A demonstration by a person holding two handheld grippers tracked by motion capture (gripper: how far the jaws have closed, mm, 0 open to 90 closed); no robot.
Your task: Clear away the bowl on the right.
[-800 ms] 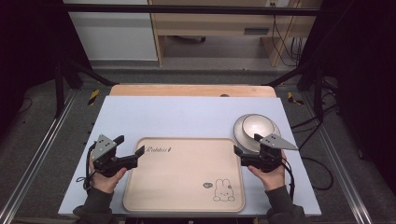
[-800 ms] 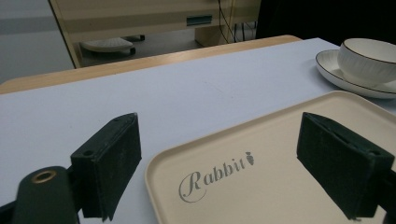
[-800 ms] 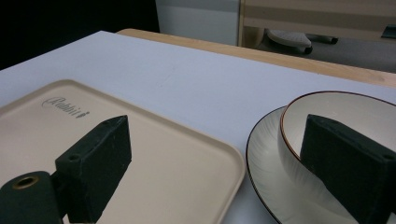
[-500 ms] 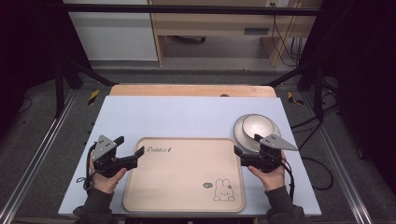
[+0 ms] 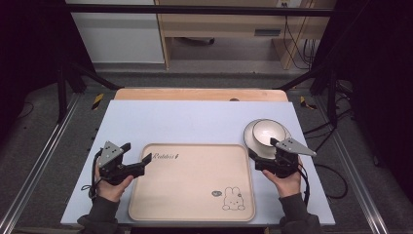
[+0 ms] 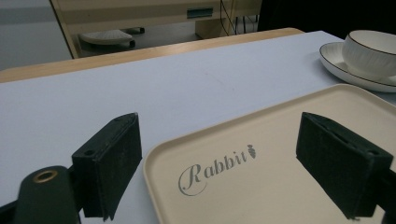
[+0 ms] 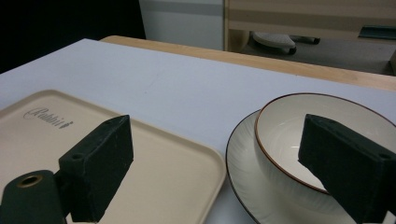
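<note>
A beige tray [image 5: 195,190] printed "Rabbit" and a small rabbit drawing lies at the table's near middle. A white bowl [image 5: 267,131] with a brown rim stands on a white saucer [image 5: 249,139] just off the tray's far right corner. My left gripper [image 5: 136,152] is open at the tray's far left corner; in the left gripper view [image 6: 223,149] one jaw is over the table and the other over the tray [image 6: 261,154]. My right gripper [image 5: 266,152] is open beside the saucer; in the right gripper view [image 7: 219,149] its jaws straddle the tray's corner [image 7: 187,163] and the bowl [image 7: 289,135], gripping nothing.
The pale blue table top [image 5: 195,119] stretches bare beyond the tray to a wooden strip [image 5: 199,94] at its far edge. Black frame posts [image 5: 63,83] and cables [image 5: 326,126] flank the table. A wooden desk [image 5: 229,24] stands behind.
</note>
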